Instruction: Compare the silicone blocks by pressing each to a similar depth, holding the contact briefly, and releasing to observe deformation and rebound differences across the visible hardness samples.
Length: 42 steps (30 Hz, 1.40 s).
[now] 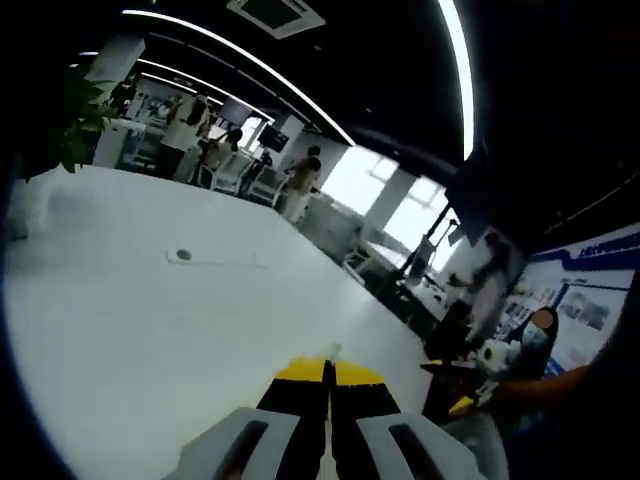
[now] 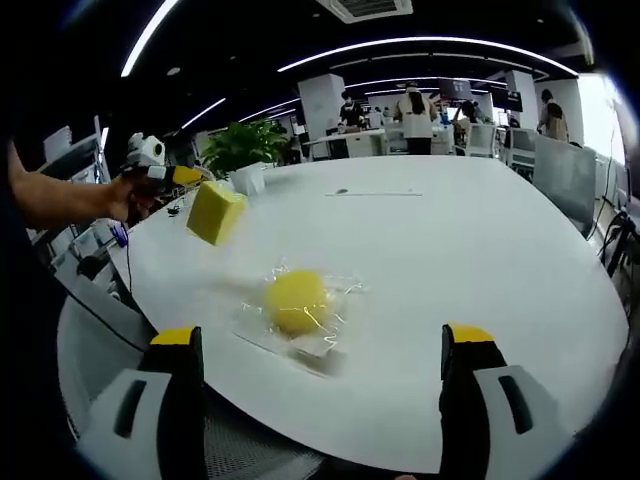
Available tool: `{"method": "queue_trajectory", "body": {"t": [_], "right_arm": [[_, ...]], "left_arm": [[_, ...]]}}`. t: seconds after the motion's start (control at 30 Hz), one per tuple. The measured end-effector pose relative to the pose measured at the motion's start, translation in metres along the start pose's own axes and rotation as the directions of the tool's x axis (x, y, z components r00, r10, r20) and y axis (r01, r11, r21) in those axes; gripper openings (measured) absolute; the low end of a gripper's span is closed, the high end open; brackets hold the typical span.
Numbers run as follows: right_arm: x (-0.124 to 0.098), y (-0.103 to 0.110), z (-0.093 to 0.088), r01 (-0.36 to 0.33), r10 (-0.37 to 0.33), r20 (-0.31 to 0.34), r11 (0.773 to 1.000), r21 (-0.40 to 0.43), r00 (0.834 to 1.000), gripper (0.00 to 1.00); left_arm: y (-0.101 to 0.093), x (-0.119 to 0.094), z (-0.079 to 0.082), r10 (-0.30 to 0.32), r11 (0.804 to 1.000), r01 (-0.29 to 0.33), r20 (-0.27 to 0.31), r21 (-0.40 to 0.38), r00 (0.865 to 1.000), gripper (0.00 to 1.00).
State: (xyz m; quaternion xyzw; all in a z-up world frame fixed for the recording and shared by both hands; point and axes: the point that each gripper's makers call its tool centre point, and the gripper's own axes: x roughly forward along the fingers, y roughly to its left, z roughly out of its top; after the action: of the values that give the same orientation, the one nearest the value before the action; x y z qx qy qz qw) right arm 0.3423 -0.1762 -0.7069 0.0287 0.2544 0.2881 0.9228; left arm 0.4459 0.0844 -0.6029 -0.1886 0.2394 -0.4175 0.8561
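Right gripper view: right gripper (image 2: 325, 350) with jaws spread wide, nothing between them; a yellow round silicone sample (image 2: 297, 300) in a clear wrapper (image 2: 318, 335) lies on the white table (image 2: 480, 250), ahead of and between the fingertips; left gripper (image 2: 190, 185) holds a yellow silicone block (image 2: 216, 212) aloft; left gripper view: jaws pressed together.
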Motion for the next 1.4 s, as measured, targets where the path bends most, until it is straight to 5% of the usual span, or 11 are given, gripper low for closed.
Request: {"method": "queue_trajectory", "body": {"t": [0.4, 0.77, 1.4], "right_arm": [[0.005, 0.008, 0.03, -0.027, 0.028, 0.044, 0.999, -0.026, 0.999, 0.94], [0.005, 0.009, 0.055, -0.054, 0.058, 0.072, 0.997, -0.061, 0.996, 0.95], [0.005, 0.014, 0.068, -0.087, 0.095, 0.086, 0.992, -0.094, 0.992, 0.94]], "left_arm": [[-0.037, -0.011, 0.048, -0.056, 0.992, 0.05, 0.041, 0.117, 0.998, 0.0], [-0.062, -0.024, 0.074, -0.095, 0.986, 0.085, 0.063, 0.145, 0.993, 0.0], [-0.088, -0.025, 0.07, -0.146, 0.977, 0.135, 0.059, 0.166, 0.988, 0.0]]}}
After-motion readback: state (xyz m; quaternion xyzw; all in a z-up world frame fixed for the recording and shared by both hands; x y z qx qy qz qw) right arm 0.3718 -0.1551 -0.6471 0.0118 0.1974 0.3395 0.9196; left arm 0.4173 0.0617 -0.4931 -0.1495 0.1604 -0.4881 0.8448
